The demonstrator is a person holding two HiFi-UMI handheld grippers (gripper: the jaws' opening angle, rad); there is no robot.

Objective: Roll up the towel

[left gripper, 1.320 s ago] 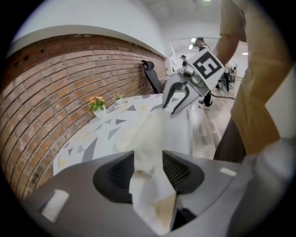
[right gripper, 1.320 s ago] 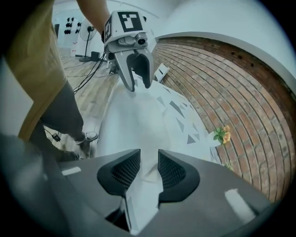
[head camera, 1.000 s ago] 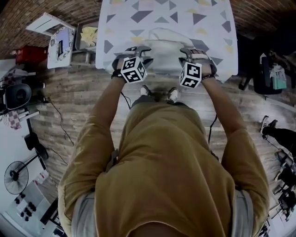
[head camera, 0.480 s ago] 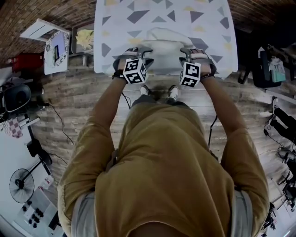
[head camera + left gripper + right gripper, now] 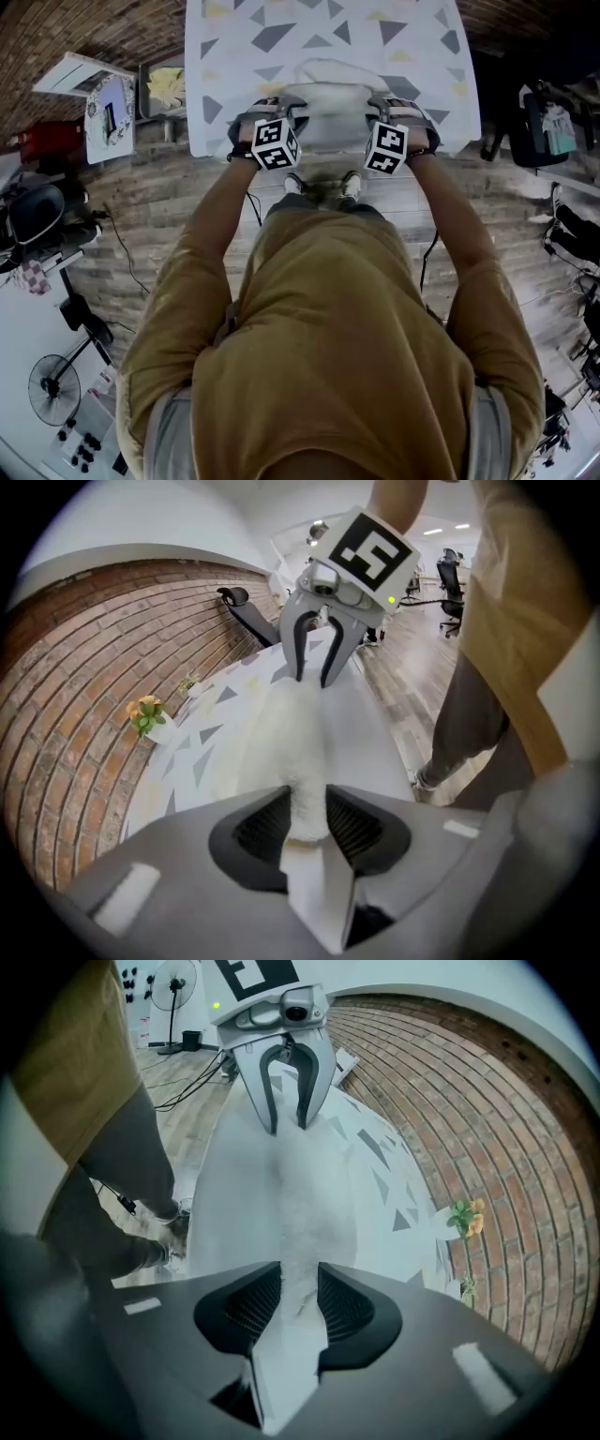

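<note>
White terry is caught in both tongs: the left gripper [image 5: 307, 822] and the right gripper [image 5: 298, 1302] each have a ridge of the towel [image 5: 328, 108] pinched between their pads, and both pairs of jaws have just been closing, tightening on the cloth rather than meeting on nothing. You can read that as the grip being set.

The towel lies on the near part of the table [image 5: 281, 37], over its triangle-patterned cover, close to the near edge. You hold its near side at two places: the left gripper towards the towel's left end and the right gripper towards its right end, with the two facing each other along the fabric. The rest of the towel lies flat towards the far side.

Your hands are otherwise at the same near edge as a second ago, so no turn of the roll looks started yet. With both ends now clamped, the next move probably needs the two grippers to curl the near edge over and away from you together. If one leads, the roll may come out skewed.
</note>
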